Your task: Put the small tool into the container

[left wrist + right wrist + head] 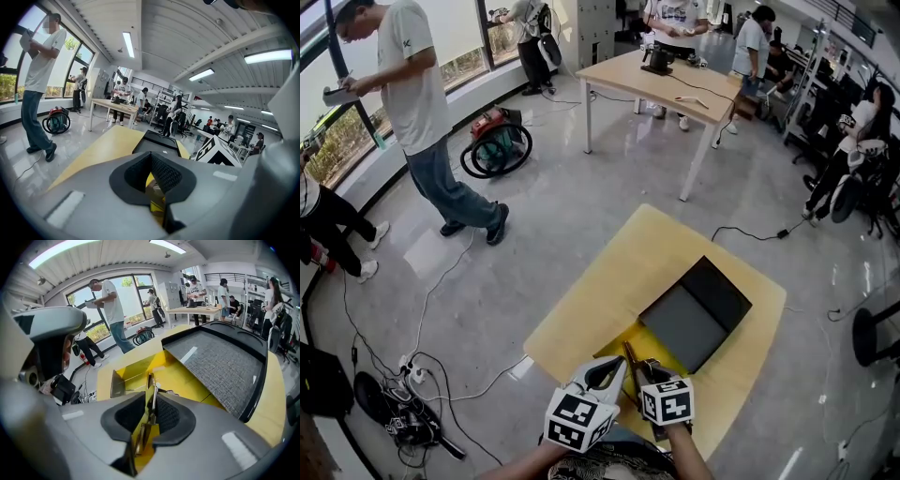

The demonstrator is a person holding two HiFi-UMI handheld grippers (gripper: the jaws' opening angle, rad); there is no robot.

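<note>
An open black case lies on the pale wooden table, with its grey foam lid folded back and a yellow lined tray nearest me. My right gripper hovers over the yellow tray, shut on a thin metal tool that sticks out forward between its pads. The tool shows as a slim dark bar between the two grippers. My left gripper sits close beside the right one, above the tray's near edge, with its jaws together and only yellow lining showing through the slit.
A metal plate stands in the tray's left part. A person stands on the floor at the far left, near a vacuum cleaner. Another table stands behind. Cables and a power strip lie on the floor to the left.
</note>
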